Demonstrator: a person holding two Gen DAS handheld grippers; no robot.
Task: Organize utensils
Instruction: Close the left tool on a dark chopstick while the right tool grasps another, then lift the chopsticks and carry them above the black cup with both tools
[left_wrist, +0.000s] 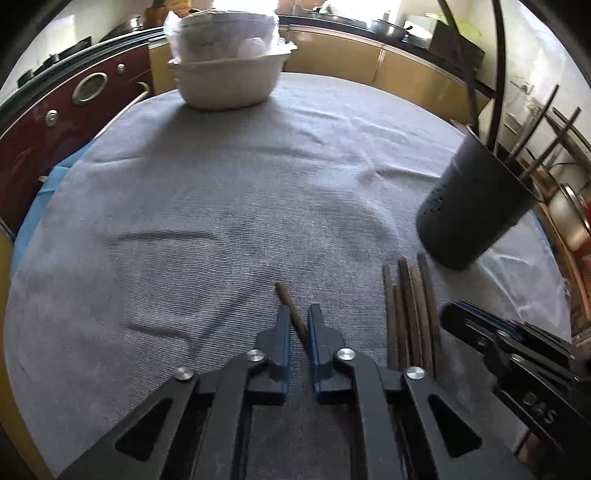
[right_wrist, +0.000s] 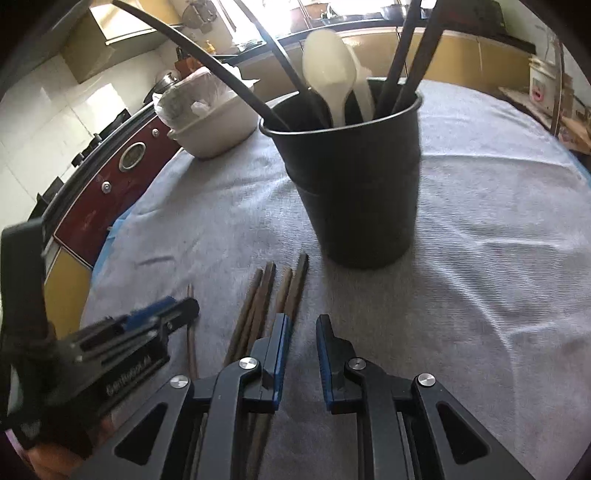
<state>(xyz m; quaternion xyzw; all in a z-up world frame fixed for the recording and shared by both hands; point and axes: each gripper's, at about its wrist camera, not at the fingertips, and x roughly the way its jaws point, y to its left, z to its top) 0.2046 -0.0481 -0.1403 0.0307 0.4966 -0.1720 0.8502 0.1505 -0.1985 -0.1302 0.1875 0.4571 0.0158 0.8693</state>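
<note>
**Onlooker:** Grey cloth covers the counter (left_wrist: 221, 192). A black holder (right_wrist: 354, 177) stands upright on it with white spoons (right_wrist: 328, 70) and dark utensils inside. A bundle of brown chopsticks (right_wrist: 273, 295) lies flat just in front of the holder. One single chopstick (left_wrist: 291, 306) lies apart from the bundle.

**Second:** State of the tongs?

**Onlooker:** Left tongs (left_wrist: 299, 314): nearly together, with the single chopstick between them; it looks clamped. Right tongs (right_wrist: 303, 325): narrow gap, nothing between them, poised over the near ends of the bundle.

**Second:** Failure modes?

**Onlooker:** First, the grip sits close to one end of the stick and at a slant. On lifting, the long free end could swing down or slide out. Second, the holder is already crowded. A stick fed in at an angle could catch on a spoon or a handle and tip out. Third, the two tongs work close together; the right one could nudge the bundle and scatter it.

**Second:** Anything unclear?

**Onlooker:** The near ends of all the chopsticks run under the tongs, so the count is uncertain. The holder's contents are cut off at the top. The white tub (left_wrist: 229, 74) at the far edge holds wrapped items I cannot identify.
</note>
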